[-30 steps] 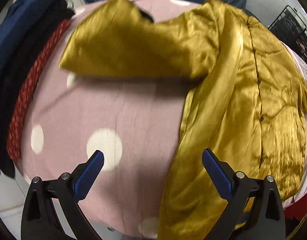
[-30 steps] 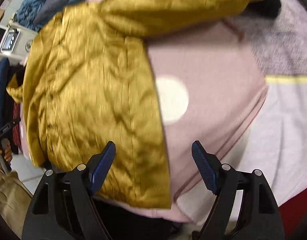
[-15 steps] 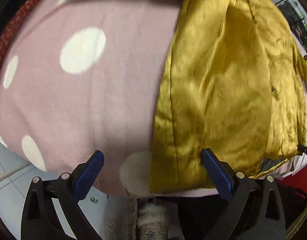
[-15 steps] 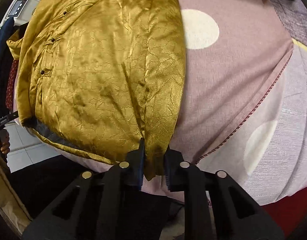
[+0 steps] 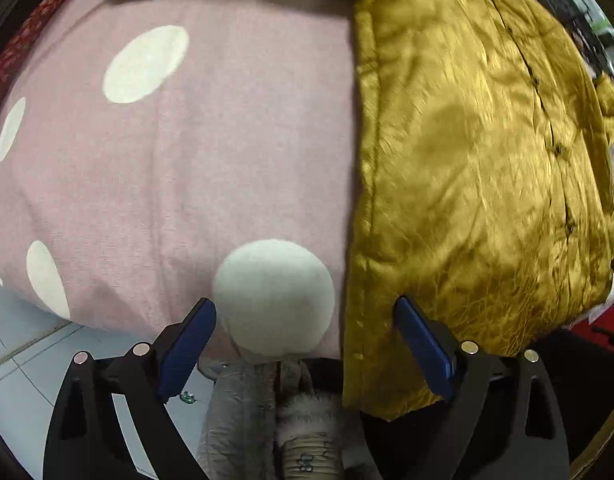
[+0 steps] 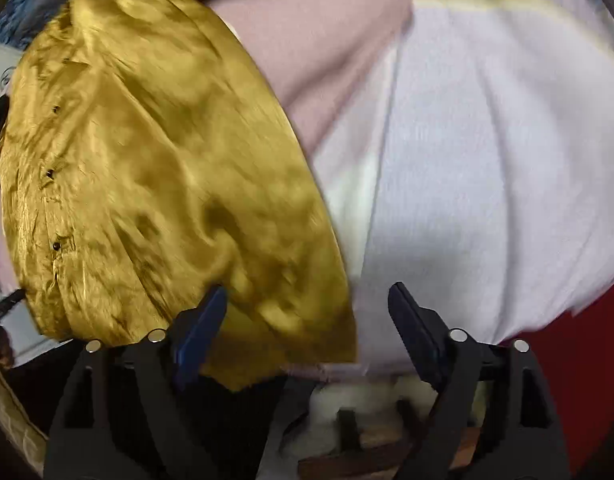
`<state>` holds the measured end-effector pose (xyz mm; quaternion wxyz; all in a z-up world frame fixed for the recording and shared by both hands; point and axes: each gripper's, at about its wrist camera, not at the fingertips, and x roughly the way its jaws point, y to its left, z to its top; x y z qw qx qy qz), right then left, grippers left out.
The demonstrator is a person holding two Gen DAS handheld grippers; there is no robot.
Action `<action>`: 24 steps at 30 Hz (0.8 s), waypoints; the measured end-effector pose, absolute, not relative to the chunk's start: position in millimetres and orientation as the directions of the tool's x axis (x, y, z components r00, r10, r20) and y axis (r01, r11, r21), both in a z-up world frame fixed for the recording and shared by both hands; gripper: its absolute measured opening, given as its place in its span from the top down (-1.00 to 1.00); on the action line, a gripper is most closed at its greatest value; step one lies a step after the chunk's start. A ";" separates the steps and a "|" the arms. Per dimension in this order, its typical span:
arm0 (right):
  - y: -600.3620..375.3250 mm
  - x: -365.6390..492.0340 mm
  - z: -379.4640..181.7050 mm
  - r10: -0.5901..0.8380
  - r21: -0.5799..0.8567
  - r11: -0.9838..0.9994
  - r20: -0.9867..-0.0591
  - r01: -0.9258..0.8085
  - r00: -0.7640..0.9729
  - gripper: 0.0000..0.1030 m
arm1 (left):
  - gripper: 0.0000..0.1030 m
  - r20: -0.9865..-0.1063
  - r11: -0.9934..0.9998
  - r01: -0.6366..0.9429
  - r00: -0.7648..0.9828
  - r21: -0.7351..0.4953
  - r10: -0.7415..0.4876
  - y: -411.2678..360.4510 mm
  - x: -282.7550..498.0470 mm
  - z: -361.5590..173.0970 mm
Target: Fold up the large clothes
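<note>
- Hanging over the bed [image 5: 179, 184] edge, the jacket [image 5: 475, 168] hem could slide off if tugged.
- Left hand-held gripper [image 5: 305, 344]: wide open, nothing held, hem corner between its jaws.
- Right hand-held gripper [image 6: 307, 340]: wide open, empty; a shallow bite could slip off the jacket.

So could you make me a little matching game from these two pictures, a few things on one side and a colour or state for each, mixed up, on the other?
Things:
1. jacket
2. bedspread
3. left tool
4. sheet

Colour or state:
A. pink with white dots
B. open, straddling the jacket's hanging edge
C. shiny gold, spread flat
D. pale, with a yellow stripe

Pairs: 1-C, 2-A, 3-B, 4-D
</note>
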<state>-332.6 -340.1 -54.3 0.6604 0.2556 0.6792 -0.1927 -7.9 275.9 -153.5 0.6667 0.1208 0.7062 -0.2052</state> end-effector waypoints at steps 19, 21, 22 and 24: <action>-426.1 -295.5 0.0 0.022 0.121 0.732 -0.988 0.670 0.154 -0.50 | -0.32 -0.994 0.838 0.540 0.024 -0.076 -0.105 209.4 19.3 -108.3; -462.2 -285.9 11.8 0.025 0.202 0.644 -0.970 0.738 0.244 -0.50 | -0.49 -0.989 0.868 0.492 0.089 -0.060 -0.119 206.6 40.2 -92.3; -476.7 -285.1 10.6 0.033 0.244 0.595 -0.959 0.766 0.280 -0.50 | -0.51 -0.985 0.878 0.475 0.113 -0.059 -0.128 202.6 48.8 -86.1; -515.9 -277.2 11.3 0.048 0.342 0.471 -0.930 0.813 0.363 -0.50 | -0.54 -0.981 0.888 0.456 0.138 -0.061 -0.138 184.7 66.5 -70.7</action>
